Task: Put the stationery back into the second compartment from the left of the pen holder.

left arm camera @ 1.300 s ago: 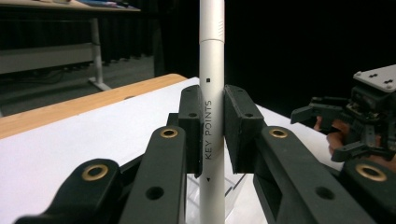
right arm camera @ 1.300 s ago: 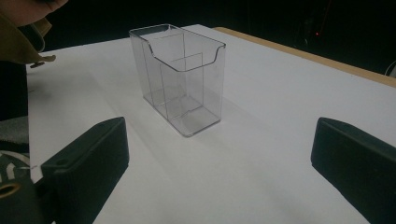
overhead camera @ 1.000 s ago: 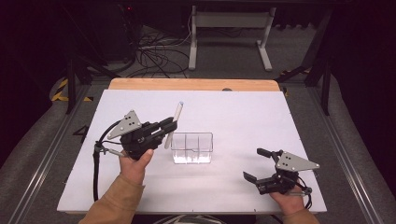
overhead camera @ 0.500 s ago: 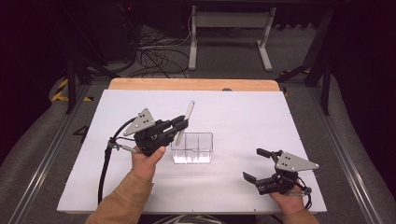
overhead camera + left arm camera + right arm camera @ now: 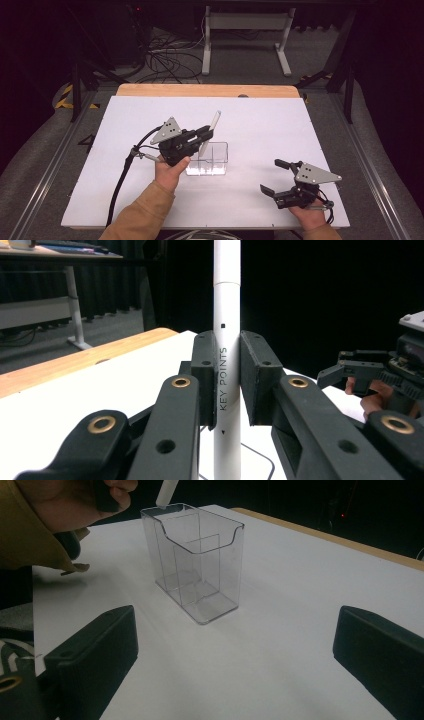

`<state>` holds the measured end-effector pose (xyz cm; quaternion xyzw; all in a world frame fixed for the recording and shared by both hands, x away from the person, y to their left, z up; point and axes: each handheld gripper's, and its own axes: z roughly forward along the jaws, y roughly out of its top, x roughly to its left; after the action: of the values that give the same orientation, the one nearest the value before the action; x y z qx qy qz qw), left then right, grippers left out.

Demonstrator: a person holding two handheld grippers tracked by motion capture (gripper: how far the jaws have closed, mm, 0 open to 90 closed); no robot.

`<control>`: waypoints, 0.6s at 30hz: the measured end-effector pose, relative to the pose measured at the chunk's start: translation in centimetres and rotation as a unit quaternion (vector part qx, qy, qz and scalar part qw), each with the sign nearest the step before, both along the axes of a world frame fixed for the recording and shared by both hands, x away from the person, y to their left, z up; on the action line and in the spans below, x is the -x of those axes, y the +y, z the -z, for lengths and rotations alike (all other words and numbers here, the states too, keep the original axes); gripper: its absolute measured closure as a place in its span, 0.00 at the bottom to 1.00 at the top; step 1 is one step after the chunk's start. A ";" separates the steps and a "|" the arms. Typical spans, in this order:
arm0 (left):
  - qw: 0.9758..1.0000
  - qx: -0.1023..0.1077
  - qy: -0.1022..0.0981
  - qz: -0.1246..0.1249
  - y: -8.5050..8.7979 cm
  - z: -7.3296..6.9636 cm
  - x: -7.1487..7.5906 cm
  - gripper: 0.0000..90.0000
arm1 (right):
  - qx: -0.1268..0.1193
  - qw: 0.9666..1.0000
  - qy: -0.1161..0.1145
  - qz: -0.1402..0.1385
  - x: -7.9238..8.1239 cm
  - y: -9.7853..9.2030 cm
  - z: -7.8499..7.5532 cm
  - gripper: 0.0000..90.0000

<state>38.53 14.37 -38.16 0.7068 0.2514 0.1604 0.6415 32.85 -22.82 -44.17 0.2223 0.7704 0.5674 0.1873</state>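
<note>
White marker pen [image 5: 227,365], printed with the words KEY POINTS, is standing upright between the pads of the left gripper [image 5: 227,375], which is clamping its barrel at about mid-length, in the left gripper view. From above, the pen [image 5: 211,131] is leaning up and away from the left gripper [image 5: 202,137], its lower end hanging just at the near-left rim of the clear plastic holder [image 5: 210,159] on the white table [image 5: 310,130]; in the right gripper view that lower tip [image 5: 166,492] is hovering right over the holder's rim [image 5: 192,517], not yet inside either compartment. Judging by its look, the pen is proving light, rigid and smooth-sided, so a mid-barrel hold square across the pads is serving best against slipping or swinging. The holder is looking light and easy to tip or push aside if the tip catches its wall. Farther to the right, well apart from both, the right gripper [image 5: 274,176] is resting low over the table with its jaws spread wide and nothing between them.
</note>
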 end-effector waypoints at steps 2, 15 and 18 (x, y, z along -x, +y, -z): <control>1.000 -0.001 -0.002 -0.001 -0.1 0.1 -0.1 0.87 | 0.001 1.000 0.000 0.000 0.0 0.0 0.0 0.05; 1.000 -0.015 -0.022 -0.005 -0.7 0.3 0.0 0.87 | 0.000 1.000 -0.001 -0.002 0.0 0.0 0.0 0.05; 0.999 -0.027 -0.033 -0.007 -0.7 0.5 0.2 0.87 | 0.000 1.000 -0.001 -0.002 0.0 0.0 0.0 0.05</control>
<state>38.34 13.65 -38.63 0.7160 0.2309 0.1951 0.6293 32.83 -22.81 -44.19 0.2201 0.7706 0.5683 0.1864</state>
